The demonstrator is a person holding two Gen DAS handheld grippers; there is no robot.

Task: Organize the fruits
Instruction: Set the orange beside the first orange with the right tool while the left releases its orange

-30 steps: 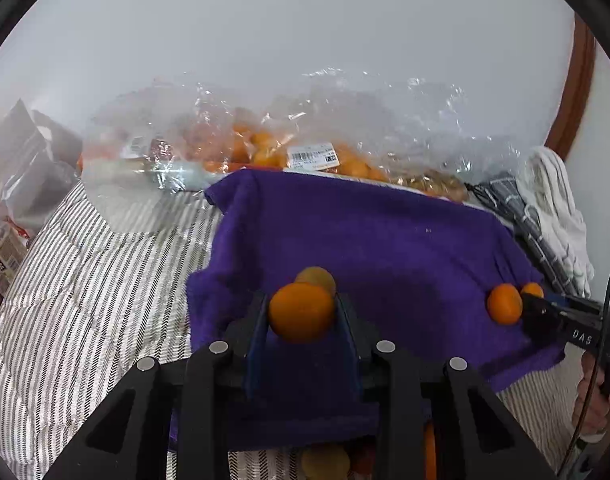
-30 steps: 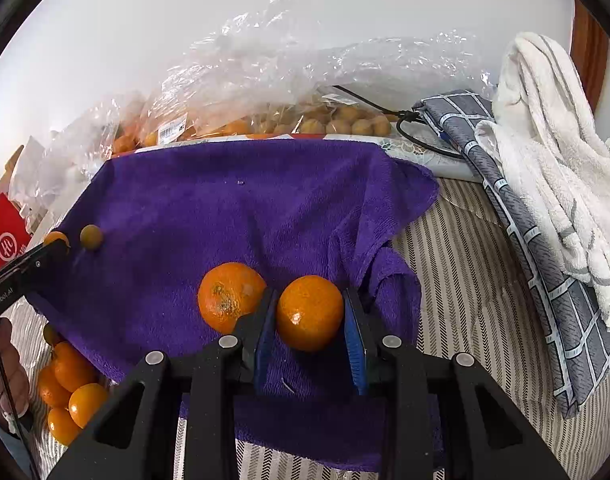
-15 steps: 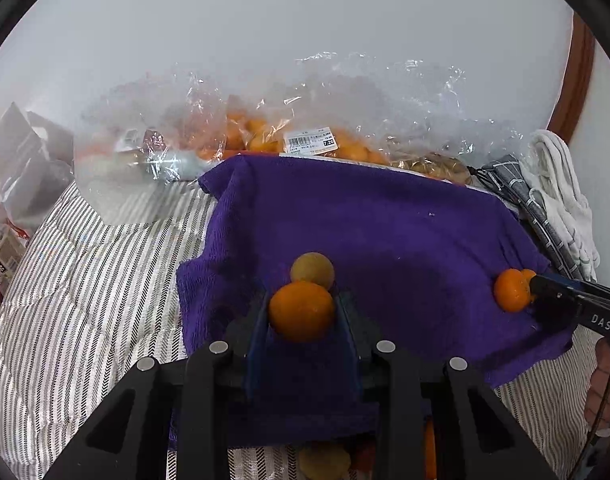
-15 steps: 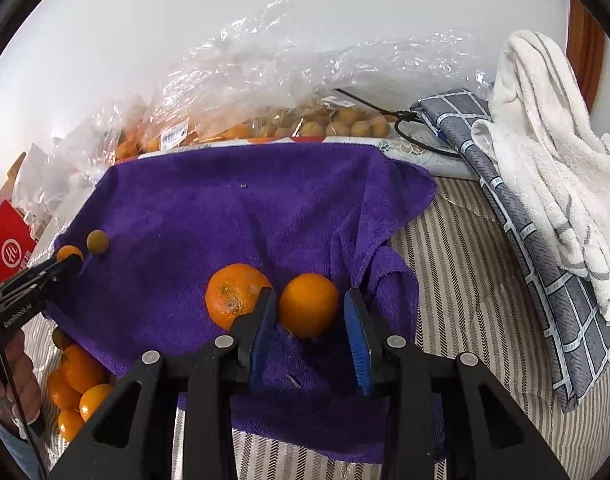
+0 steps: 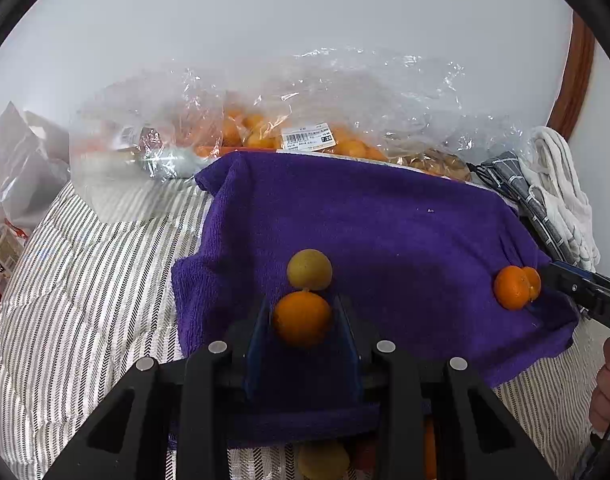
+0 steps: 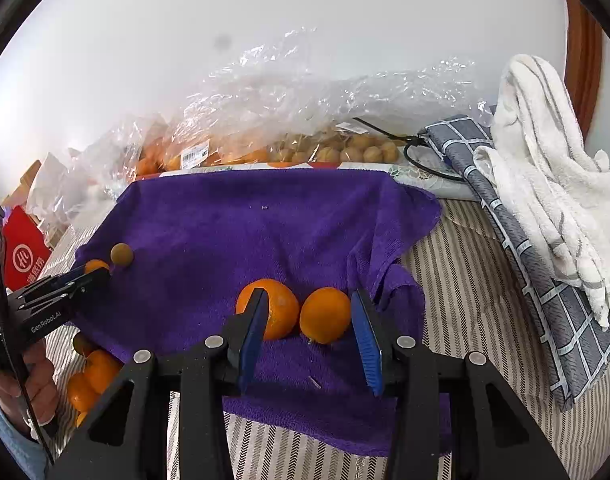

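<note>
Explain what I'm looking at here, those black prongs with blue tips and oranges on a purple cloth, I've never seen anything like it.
No robot here: a person holds a two-finger gripper in each hand, with a camera on each looking along its fingers. One picture is from the left gripper, pinching a small orange beside a yellowish fruit. The other is from the right gripper, whose jaws are opening around a second orange, pads clear of it, next to a bigger orange. All sit on a purple towel, with bagged fruit behind.
</note>
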